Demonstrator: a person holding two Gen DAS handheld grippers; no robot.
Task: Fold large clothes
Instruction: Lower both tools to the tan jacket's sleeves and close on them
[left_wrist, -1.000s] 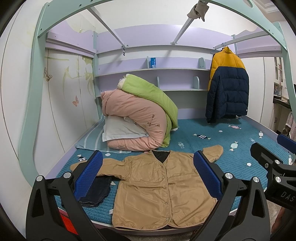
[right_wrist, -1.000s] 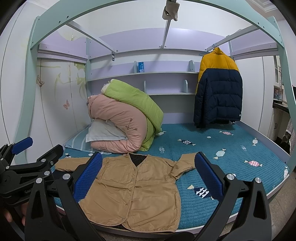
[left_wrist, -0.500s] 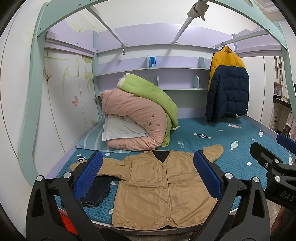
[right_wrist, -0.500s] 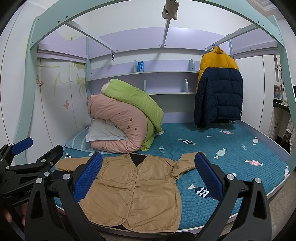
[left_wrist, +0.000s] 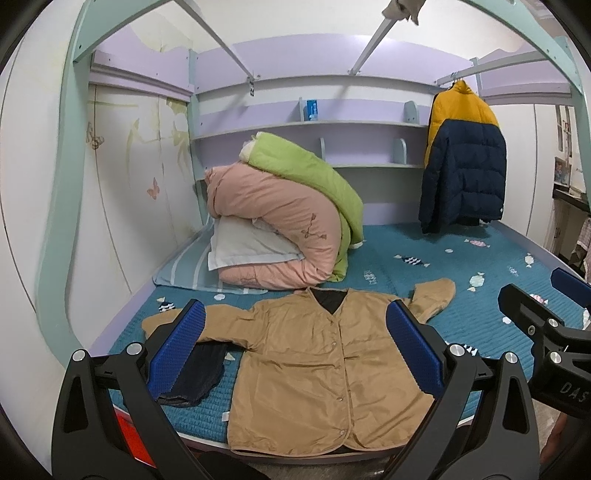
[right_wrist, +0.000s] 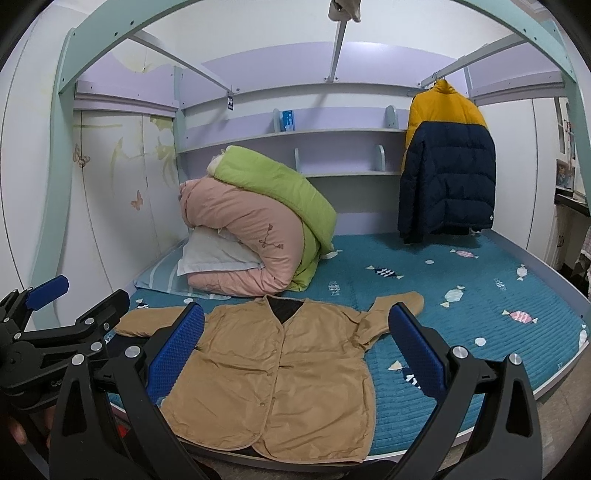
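Observation:
A tan buttoned jacket lies flat, front up, at the near edge of the bed, sleeves spread; its right sleeve is bent back. It also shows in the right wrist view. My left gripper is open and empty, held above the jacket's near half. My right gripper is open and empty, above the jacket's right side. The right gripper appears at the right edge of the left wrist view; the left gripper appears at the left edge of the right wrist view.
The bed has a teal quilted cover. A folded dark garment lies left of the jacket. Rolled pink and green duvets with a pillow sit at the back left. A yellow-and-navy puffer coat hangs at the back right.

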